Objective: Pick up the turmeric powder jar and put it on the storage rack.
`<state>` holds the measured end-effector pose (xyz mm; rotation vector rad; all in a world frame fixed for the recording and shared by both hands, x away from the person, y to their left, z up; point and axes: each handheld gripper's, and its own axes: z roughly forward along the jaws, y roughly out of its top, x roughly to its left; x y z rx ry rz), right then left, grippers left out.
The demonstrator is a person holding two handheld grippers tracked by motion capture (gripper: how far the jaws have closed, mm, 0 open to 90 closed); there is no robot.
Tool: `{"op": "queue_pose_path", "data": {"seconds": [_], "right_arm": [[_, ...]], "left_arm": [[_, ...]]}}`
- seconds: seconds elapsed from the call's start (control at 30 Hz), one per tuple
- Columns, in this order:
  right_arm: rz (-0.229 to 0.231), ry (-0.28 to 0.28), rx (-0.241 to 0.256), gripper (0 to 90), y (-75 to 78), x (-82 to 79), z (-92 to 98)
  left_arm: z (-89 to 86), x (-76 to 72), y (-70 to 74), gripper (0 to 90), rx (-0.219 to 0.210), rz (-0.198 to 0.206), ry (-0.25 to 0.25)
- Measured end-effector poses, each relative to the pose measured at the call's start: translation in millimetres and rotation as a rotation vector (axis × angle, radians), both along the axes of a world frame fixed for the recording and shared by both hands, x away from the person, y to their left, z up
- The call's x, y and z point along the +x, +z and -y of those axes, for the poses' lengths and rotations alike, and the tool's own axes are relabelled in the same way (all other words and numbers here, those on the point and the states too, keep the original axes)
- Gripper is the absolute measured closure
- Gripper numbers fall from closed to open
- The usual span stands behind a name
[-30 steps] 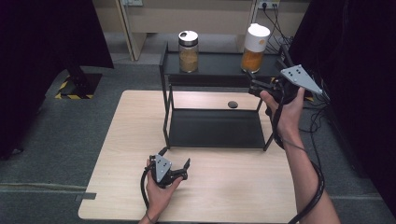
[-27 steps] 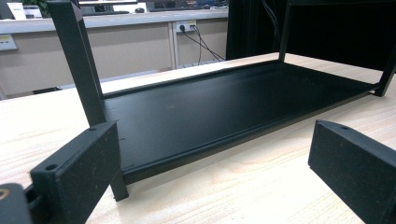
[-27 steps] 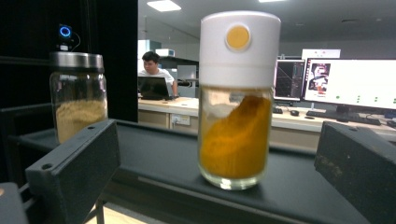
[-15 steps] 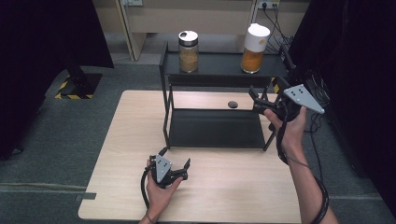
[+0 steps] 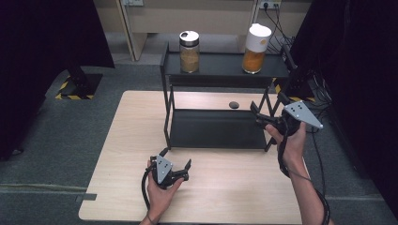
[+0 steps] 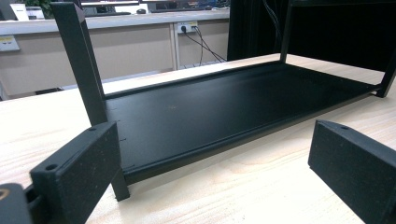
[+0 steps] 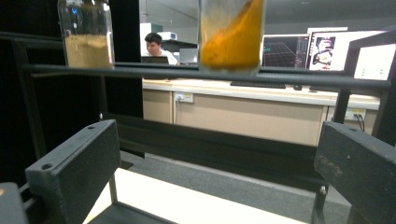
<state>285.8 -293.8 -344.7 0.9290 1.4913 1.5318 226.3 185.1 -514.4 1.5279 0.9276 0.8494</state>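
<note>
A black two-tier metal rack stands at the back of the wooden table. On its top shelf sit a glass jar of beige powder and a white-lidded jar of orange contents. My left gripper rests low on the table in front of the rack's left front leg, open and empty, facing the lower shelf. My right gripper is held in the air at the rack's right end, below the top shelf, open and empty.
A small dark round object lies on the table behind the lower shelf. Cables trail from the right gripper off the table's right side. Beyond the table are grey floor, a beige counter and monitors.
My right gripper has come down and back from near the orange jar's height to below the top shelf, at the rack's right end. The left gripper has stayed put.
</note>
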Motion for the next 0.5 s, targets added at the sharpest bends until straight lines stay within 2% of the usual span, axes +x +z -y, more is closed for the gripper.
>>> {"op": "queue_pose_path", "data": {"seconds": [0.5], "right_arm": [[-0.054, -0.005, -0.037, 0.6, -40.2, -20.2, 7.5]], "left_arm": [[0.2, -0.5, -0.6, 1.8, -0.002, 0.003, 0.003]]}}
